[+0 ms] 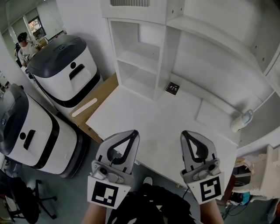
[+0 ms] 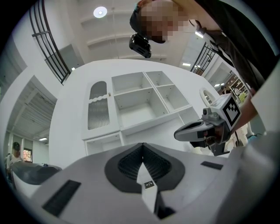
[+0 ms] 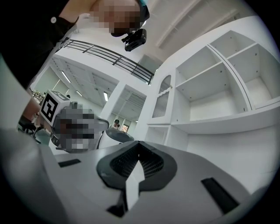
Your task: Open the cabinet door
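Well short of the cabinet door (image 2: 98, 106): left tongs (image 1: 131, 133), right tongs (image 1: 187, 133), closed.

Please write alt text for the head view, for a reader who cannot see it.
The left gripper and right gripper, both shut and empty, are held side by side above a white desk. At its far side is a white shelf unit with open compartments; two white-and-black machines stand on the floor at the left.

White walls (image 1: 83, 26) and open shelves (image 1: 140, 57) back a white surface (image 1: 144, 122) — two white-and-black machines (image 1: 65, 70) stand left on grey floor (image 1: 74, 197); a round ceiling light (image 2: 100, 12) glows.
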Action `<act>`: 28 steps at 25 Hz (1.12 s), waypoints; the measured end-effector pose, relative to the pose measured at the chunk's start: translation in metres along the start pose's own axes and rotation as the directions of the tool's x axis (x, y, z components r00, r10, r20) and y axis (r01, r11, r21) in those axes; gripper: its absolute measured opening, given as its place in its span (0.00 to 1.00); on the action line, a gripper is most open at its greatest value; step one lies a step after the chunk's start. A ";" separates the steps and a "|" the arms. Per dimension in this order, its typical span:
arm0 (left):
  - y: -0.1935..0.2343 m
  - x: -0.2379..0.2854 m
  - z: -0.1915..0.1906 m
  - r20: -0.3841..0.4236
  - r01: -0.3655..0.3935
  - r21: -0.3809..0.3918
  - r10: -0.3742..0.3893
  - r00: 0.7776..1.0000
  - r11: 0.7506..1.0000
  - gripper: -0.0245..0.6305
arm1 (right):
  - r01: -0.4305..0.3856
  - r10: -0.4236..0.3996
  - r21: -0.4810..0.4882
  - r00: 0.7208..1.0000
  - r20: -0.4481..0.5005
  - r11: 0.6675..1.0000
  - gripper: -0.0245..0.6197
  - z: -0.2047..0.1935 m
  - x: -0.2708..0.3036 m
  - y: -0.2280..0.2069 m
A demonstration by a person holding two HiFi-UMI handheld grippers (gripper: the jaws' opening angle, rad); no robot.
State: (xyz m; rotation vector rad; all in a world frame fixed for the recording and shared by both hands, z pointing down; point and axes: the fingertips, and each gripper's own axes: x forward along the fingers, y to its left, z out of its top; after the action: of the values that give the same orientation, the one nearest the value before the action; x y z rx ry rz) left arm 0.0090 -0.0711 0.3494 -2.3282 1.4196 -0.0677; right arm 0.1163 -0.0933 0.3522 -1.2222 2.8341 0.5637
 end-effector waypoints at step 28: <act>0.032 0.070 0.003 0.034 0.017 0.030 -0.018 0.999 0.999 0.03 | 0.016 -0.016 -0.037 1.000 0.022 0.999 0.04 -0.001 0.038 -0.048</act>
State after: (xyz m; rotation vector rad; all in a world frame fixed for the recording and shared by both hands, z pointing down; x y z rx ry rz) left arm 0.0162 -0.1430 0.3235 -2.3065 1.3725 -0.0529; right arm 0.1238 -0.1503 0.3321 -1.2356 2.8060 0.6276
